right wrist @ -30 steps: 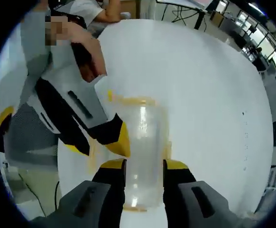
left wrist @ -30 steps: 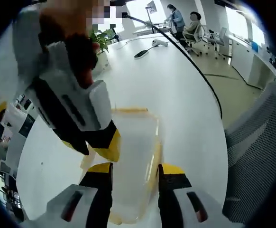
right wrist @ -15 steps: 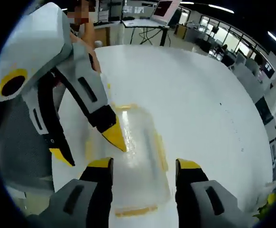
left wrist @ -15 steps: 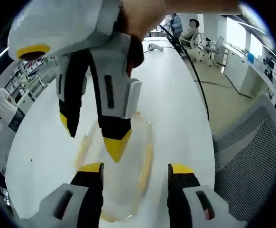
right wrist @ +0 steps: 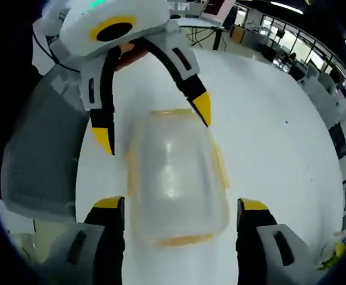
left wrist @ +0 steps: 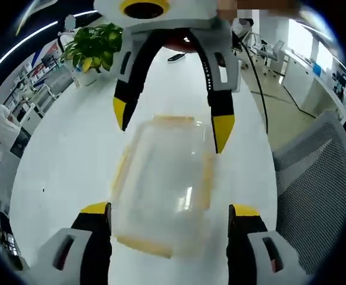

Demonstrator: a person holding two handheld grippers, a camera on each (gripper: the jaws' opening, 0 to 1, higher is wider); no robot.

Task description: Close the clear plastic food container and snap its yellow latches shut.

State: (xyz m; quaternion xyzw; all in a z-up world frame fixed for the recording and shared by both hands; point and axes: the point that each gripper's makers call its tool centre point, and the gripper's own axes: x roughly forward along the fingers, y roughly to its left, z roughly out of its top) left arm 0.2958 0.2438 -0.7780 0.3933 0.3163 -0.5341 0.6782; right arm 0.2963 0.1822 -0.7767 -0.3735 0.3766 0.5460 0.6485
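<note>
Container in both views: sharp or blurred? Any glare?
Left gripper view: container is soft with motion smear, its yellow latches washed out, a small glint on the lid; the left gripper reads sharper. Right gripper view: similar smear, a pale highlight on top of the lid; the white table is bright, nearly blown out.

No readable text, labels, brand names, numbers or signs appear on anything in either gripper view.

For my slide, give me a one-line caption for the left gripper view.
Two open grippers, left and right, face each other over a clear food container on a white table.
</note>
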